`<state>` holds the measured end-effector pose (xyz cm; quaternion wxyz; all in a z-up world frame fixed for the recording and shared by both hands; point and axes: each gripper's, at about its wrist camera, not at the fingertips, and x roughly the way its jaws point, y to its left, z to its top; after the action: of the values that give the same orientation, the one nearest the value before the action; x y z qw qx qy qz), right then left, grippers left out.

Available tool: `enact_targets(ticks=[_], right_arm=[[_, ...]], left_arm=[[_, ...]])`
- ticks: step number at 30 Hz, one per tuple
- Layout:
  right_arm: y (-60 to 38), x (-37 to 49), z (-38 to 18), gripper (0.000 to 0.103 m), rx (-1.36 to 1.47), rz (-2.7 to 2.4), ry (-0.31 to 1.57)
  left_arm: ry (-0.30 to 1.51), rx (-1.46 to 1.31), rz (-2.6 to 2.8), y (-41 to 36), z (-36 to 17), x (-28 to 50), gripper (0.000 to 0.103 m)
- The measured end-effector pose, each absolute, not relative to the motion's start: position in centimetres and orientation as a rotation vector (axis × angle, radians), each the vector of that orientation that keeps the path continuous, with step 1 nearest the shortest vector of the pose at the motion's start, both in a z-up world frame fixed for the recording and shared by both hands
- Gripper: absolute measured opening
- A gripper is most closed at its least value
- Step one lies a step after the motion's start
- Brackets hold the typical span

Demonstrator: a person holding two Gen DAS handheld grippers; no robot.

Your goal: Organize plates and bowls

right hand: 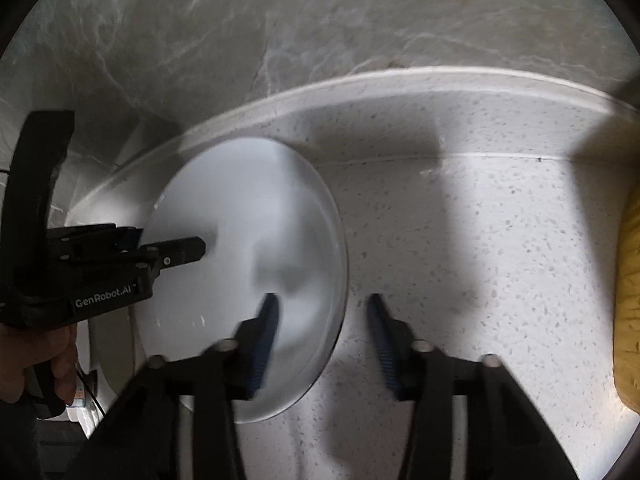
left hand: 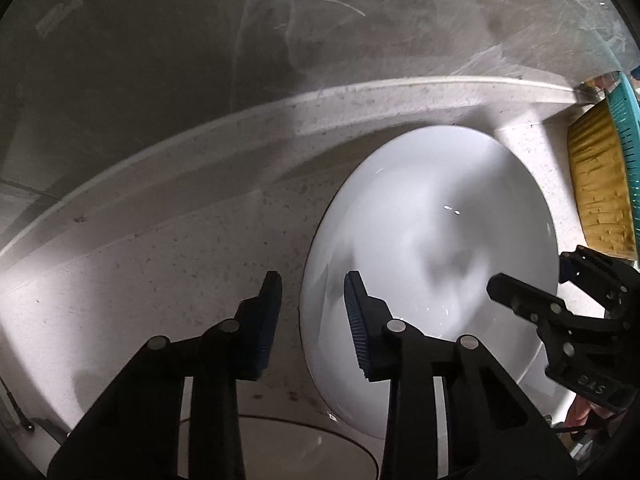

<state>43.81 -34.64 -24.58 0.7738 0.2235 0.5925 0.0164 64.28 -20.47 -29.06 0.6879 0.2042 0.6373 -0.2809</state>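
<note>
A large white plate (left hand: 432, 248) lies on the speckled white counter (left hand: 160, 264); it also shows in the right wrist view (right hand: 244, 216). My left gripper (left hand: 312, 284) is open, its fingers straddling the plate's left rim. My right gripper (right hand: 320, 304) is open, its fingers straddling the plate's right rim. The right gripper appears at the right of the left wrist view (left hand: 532, 292); the left gripper appears at the left of the right wrist view (right hand: 172, 252). Neither gripper holds anything.
A marble backsplash wall (right hand: 320, 20) rises behind the counter. A yellow cloth (left hand: 596, 184) and a teal slotted basket (left hand: 626, 136) sit at the right. Another pale round dish rim (left hand: 304, 444) shows at the bottom of the left wrist view.
</note>
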Motion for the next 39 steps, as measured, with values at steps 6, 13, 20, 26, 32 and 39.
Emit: enact_targets(ticks=[6,13,20,26,32,39], right_arm=[[-33.6,44.4,-25.0,0.015,0.439,-0.003,1.288],[-33.8,43.4,-24.9,0.013,0.431,-0.016,1.29],[-34.3,40.4,-21.5,0.013,0.39,-0.014,1.253],[-32.3,36.4,-18.5,0.013,0.366,0.038,1.245],[-27.9,32.2,-17.1,0.012,0.34,0.143,1.264],[-20.0,29.0,-18.3,0.012,0.266,0.282,1.328]], left_arm=[[1.406,0.476,-0.649,-21.5,-29.1,64.3,0.018],[1.376,0.473,-0.67,-22.4,-27.9,62.5,0.013],[1.349,0.428,-0.724,-21.6,-24.6,59.7,0.013],[1.306,0.36,-0.744,-17.9,-20.8,54.3,0.013],[1.292,0.27,-0.688,-11.5,-18.7,47.5,0.013],[1.353,0.131,-0.557,-1.3,-21.4,40.7,0.013]])
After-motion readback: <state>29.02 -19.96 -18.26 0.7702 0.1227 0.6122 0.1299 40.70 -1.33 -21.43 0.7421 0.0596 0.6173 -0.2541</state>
